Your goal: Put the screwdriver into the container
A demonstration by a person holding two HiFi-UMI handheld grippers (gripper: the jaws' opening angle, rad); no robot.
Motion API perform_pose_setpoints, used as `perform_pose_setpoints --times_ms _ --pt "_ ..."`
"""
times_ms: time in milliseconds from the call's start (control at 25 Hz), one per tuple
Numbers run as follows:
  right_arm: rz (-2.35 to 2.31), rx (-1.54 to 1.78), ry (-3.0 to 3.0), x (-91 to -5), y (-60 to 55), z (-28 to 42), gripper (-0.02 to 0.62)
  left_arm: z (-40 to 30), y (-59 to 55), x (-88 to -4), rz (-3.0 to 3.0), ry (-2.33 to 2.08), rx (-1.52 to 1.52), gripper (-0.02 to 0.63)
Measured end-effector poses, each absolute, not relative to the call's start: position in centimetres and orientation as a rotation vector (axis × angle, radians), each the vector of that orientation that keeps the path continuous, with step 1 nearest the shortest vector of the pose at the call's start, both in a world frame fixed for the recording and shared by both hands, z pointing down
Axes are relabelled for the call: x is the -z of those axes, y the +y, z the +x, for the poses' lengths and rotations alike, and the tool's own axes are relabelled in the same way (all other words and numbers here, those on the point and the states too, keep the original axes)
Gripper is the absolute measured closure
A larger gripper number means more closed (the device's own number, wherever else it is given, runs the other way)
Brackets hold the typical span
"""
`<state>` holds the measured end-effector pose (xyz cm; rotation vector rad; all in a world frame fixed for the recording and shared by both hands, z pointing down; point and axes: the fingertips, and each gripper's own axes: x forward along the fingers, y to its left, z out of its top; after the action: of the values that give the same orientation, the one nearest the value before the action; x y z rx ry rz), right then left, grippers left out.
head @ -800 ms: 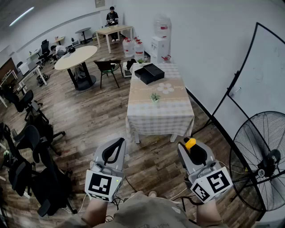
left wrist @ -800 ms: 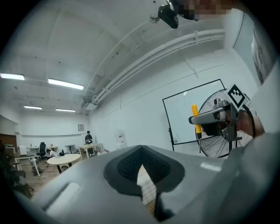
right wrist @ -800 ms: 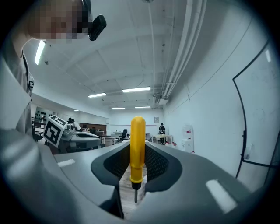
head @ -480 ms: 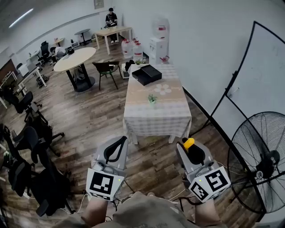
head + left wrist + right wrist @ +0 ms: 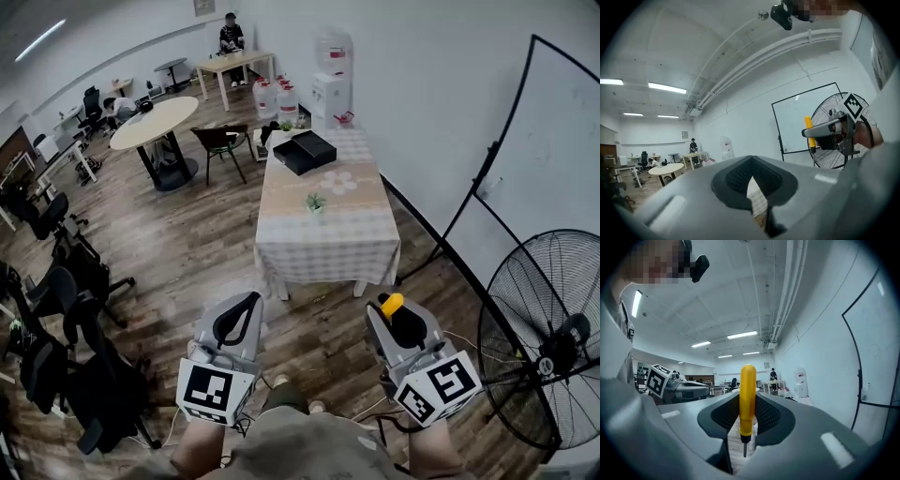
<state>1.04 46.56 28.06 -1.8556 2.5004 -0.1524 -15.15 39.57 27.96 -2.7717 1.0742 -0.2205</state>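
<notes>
My left gripper (image 5: 752, 187), at 7 o'clock in the head view, is staying squeezed closed with nothing in it. A black box (image 5: 303, 150), likely the container, is sitting on the table (image 5: 323, 225) at 12 o'clock, well apart. My right gripper (image 5: 392, 317), at 5 o'clock, is pinching the screwdriver (image 5: 747, 394) mid-handle, tip down. It is looking light, hard and a bit slippery.
</notes>
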Motion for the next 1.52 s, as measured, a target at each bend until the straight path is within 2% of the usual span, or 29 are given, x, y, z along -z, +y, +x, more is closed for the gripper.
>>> perform_pose_setpoints --times_ms 680,1520 --pt "-1.923 0.172 2.524 -29.4 37.4 3.6 0.48 -13.8 29.5 -29.6 -2.807 1.116 0.225 0.606" --pt "-2.074 0.431 2.585 -32.4 7.1 6.3 0.482 -11.9 0.0 -31.9 -2.856 1.077 0.31 0.606"
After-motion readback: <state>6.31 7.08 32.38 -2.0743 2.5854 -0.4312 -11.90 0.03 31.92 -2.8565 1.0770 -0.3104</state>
